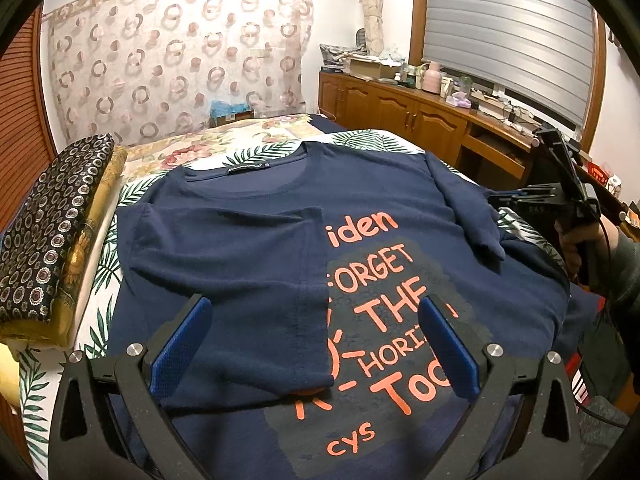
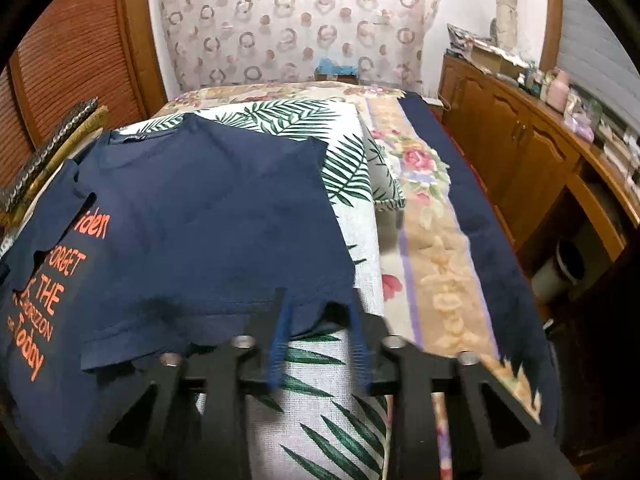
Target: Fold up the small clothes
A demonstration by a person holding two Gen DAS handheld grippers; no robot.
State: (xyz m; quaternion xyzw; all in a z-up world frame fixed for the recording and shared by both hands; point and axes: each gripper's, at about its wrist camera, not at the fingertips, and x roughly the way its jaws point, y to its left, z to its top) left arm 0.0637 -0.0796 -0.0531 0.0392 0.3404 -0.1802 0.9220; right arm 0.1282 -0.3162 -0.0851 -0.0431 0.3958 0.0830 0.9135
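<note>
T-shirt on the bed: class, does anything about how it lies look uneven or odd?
Yes. The T-shirt is lopsided: its left sleeve lies folded flat over the chest, covering part of the orange lettering, while the right sleeve is bunched and not folded in.

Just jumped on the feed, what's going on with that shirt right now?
A person with two handheld grippers is folding a navy T-shirt on a leaf-print cloth on the bed. Its left sleeve already lies folded over the chest. The left gripper hovers open above the print. The right gripper is at the other sleeve's hem, fingers apart around the edge.
</note>
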